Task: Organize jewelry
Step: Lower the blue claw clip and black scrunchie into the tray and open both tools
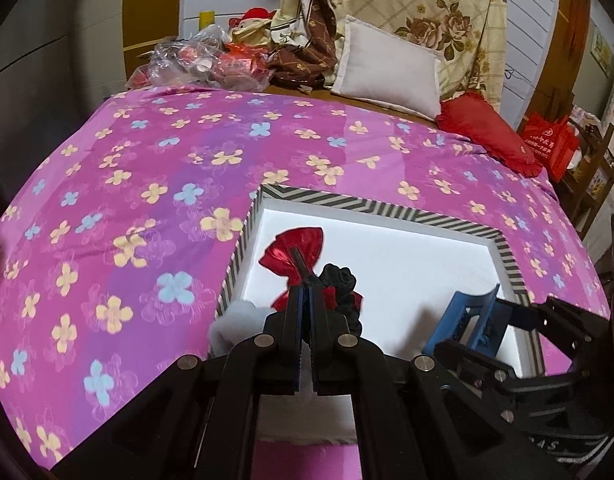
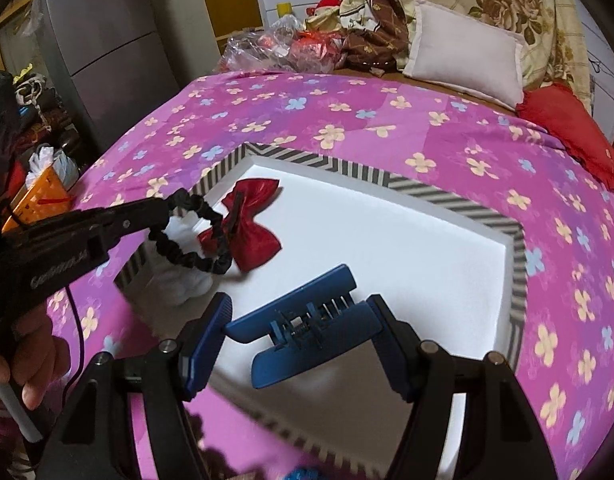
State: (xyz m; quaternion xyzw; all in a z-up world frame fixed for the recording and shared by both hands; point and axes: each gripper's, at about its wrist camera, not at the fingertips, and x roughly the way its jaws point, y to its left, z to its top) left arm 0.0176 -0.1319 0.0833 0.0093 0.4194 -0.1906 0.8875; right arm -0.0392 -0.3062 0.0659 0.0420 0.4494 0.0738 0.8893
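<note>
A white tray with a black-and-white striped rim lies on the bed. A red bow hair clip lies in its far left part. My left gripper is shut on a black scrunchie and holds it just above the tray beside the bow. My right gripper is shut on a blue claw hair clip, held over the tray's near part. A white fluffy item sits at the tray's left edge.
The tray rests on a pink flowered bedspread. A white pillow, a red cushion, folded bedding and plastic bags lie at the far end. A grey fridge and clutter stand left of the bed.
</note>
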